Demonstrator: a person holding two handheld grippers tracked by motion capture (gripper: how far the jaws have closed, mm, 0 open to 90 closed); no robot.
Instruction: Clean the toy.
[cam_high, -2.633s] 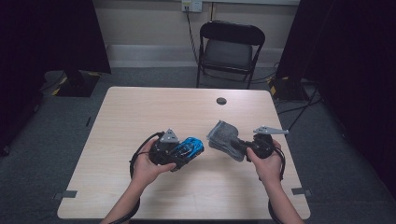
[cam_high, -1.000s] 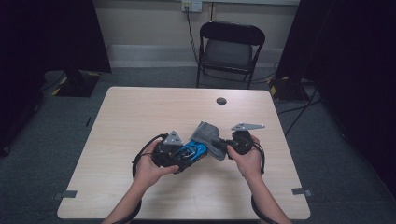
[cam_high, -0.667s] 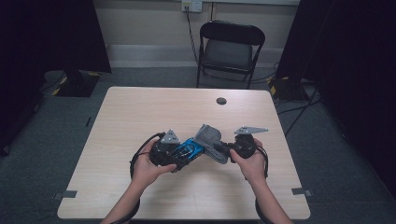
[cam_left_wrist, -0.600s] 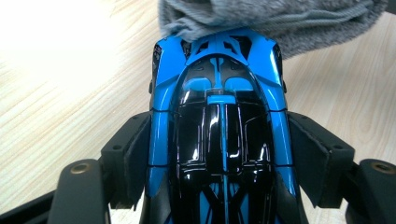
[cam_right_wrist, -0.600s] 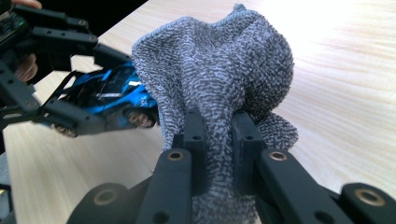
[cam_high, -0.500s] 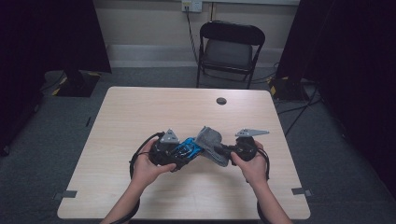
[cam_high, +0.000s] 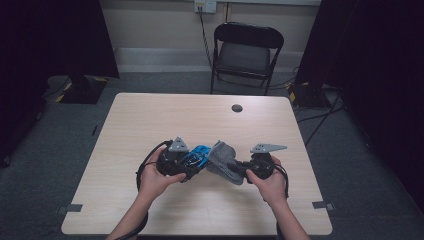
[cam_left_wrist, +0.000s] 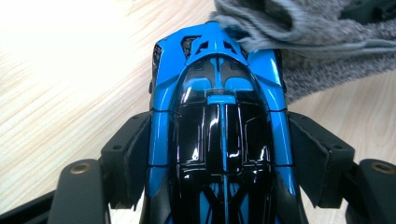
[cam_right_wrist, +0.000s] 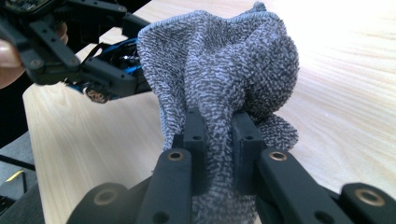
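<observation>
Altogether one blue toy car (cam_left_wrist: 219, 121) clamped in the left hand-held gripper (cam_high: 186, 165), one grey cloth (cam_right_wrist: 219, 79), seemingly a sock, in the right (cam_high: 240, 169).

A grey knitted cloth (cam_right_wrist: 219, 79) is pinched by the right gripper (cam_right_wrist: 219, 135); left of the cloth, a blue toy car (cam_right_wrist: 119, 58) is clamped in the left gripper (cam_right_wrist: 100, 74).

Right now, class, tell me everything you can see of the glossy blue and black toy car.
The glossy blue and black toy car looks like hard plastic: a sleek sports body with a black roof and blue stripes. The left gripper clamps its sides, holding it over the pale wooden table. A grey knitted cloth, pinched in the right gripper, touches one end.
</observation>
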